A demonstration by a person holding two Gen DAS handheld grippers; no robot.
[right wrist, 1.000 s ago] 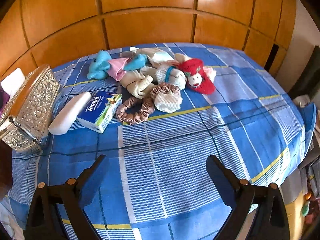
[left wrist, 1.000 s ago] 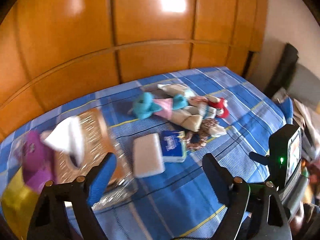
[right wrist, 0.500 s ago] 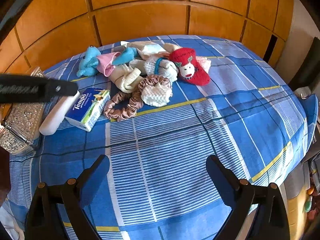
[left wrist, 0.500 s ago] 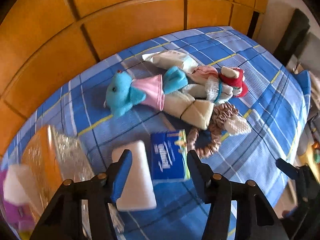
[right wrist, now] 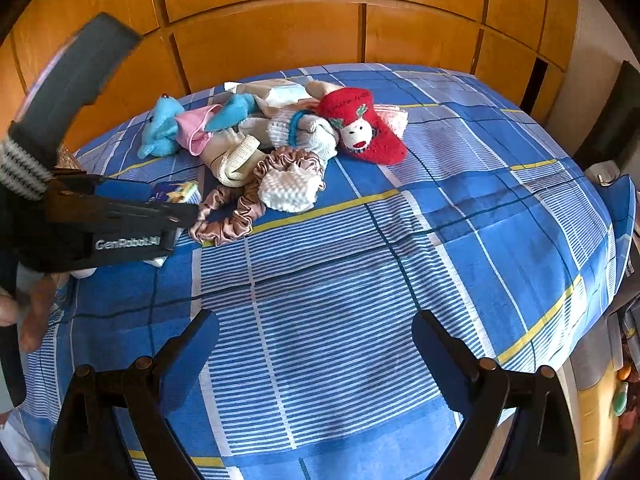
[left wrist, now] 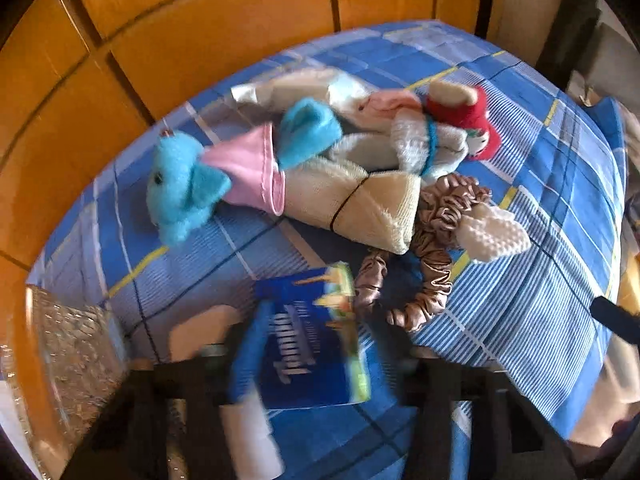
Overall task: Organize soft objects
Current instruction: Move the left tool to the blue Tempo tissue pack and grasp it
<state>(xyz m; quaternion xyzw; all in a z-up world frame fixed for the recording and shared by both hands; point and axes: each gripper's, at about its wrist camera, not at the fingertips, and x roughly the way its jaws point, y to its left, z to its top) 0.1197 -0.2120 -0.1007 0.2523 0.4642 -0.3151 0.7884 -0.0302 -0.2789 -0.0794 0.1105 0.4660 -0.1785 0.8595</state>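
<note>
While sorting has barely begun: soft pile [right wrist: 280, 148] unsorted on bed [right wrist: 400, 280].
Left hand-held gripper [left wrist: 312, 364]: closing around tissue pack [left wrist: 312, 332]; contact unclear.
Right hand-held gripper [right wrist: 316, 344]: spread, empty.
Left: everything.

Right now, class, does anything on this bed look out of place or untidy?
Yes. The soft things lie jumbled near the headboard: the blue elephant toy, rolled towel, red sock doll and brown scrunchie overlap. The tissue packet lies apart, between the left gripper's closing jaws.
</note>
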